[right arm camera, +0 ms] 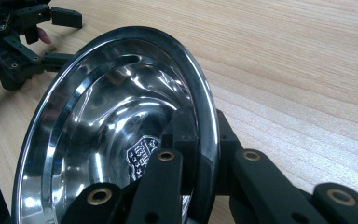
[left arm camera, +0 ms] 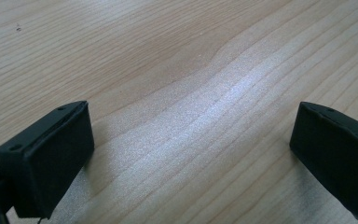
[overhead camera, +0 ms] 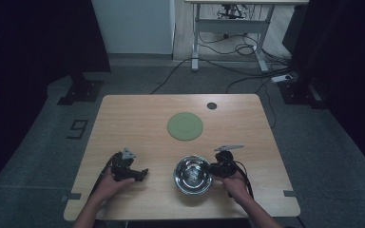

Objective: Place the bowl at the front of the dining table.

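Hand-held gripper (right arm camera: 200,154) clamping bowl (right arm camera: 121,121) rim, table (right arm camera: 307,70) beyond

Wooden table (overhead camera: 138,118) with green plate (overhead camera: 185,126), steel bowl (overhead camera: 193,175), perhaps a small dark disc (overhead camera: 212,105).

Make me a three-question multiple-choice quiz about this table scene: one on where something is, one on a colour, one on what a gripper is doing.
1. Where does the steel bowl sit?
A. near edge, by the right gripper
B. far corner
C. on the floor

2. What colour is the round plate?
A. red
B. green
C. white

3. How is the left gripper?
A. clamped on the bowl
B. open, nothing between
C. holding the plate

Answers: 1 A, the high view shows the bowl by the right hand; 2 B, it looks dull green; 3 B, bare table lies between its jaws.
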Demonstrator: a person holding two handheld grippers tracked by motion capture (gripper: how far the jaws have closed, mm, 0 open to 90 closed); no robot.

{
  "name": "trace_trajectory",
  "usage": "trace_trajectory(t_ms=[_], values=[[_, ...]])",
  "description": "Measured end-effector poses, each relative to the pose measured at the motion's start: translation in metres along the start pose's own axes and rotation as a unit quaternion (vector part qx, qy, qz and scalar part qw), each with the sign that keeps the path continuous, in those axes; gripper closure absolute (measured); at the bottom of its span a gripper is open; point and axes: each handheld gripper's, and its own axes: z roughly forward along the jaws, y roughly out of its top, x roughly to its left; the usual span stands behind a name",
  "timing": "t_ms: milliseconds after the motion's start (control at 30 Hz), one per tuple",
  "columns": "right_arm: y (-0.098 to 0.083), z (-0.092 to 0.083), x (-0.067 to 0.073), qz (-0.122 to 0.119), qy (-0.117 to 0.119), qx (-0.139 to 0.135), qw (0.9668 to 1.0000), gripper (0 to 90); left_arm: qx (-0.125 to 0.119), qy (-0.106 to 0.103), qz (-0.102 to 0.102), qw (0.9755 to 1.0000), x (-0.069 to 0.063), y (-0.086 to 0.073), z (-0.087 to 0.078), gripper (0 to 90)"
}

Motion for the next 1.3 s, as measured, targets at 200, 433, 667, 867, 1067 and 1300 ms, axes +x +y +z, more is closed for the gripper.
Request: trace_trajectory(t_ms=[200, 433, 667, 867, 1067, 1300], values=[[0.001, -0.001, 0.0, -0.002, 0.0, -0.004, 1.0, 84.8, 0.0, 0.0, 0.0, 1.0, 0.0, 0.0, 0.0, 0.0], [0.005, -0.006, 0.001, -0.001, 0.006, -0.012, 0.9999, 84.8, -0.001, 0.0, 0.0, 1.0, 0.0, 0.0, 0.0, 0.0], [0.01, -0.013, -0.003, 0.003, 0.002, -0.018, 0.9998, 84.9, -0.001, 0.0, 0.0, 1.0, 0.0, 0.0, 0.0, 0.0], [0.013, -0.018, -0.009, 0.007, -0.006, -0.019, 0.9998, 84.9, -0.001, 0.0, 0.0, 1.0, 0.0, 0.0, 0.0, 0.0], [0.021, -0.018, -0.013, 0.012, -0.01, -0.021, 0.9997, 84.9, -0.001, -0.002, 0.001, 1.0, 0.0, 0.0, 0.0, 0.0], [0.029, -0.016, -0.014, 0.01, -0.013, -0.023, 0.9996, 84.8, -0.001, -0.002, 0.001, 1.0, 0.0, 0.0, 0.0, 0.0]])
